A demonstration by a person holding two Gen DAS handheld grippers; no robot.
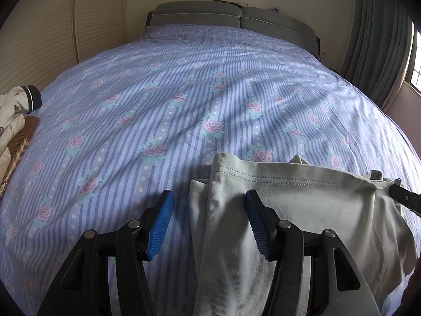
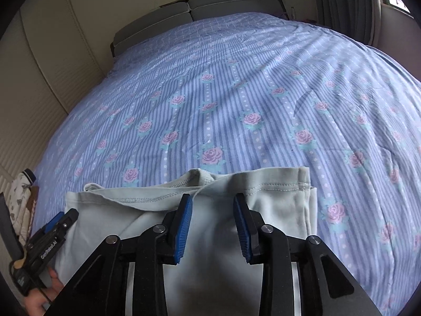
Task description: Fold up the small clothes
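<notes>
Left gripper, right gripper: jaws apart

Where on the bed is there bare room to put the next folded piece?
Most of the floral sheet is bare: everything between the pale green garment near the front edge and the grey headboard. It is crowded only at the front, around the garment, and at the left edge by the clothes pile.

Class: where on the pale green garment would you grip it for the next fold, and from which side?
Grip the garment at its stitched far hem, near the right corner, coming from the near side. That doubled edge lies flat on the bed, with the right gripper just short of it.
</notes>
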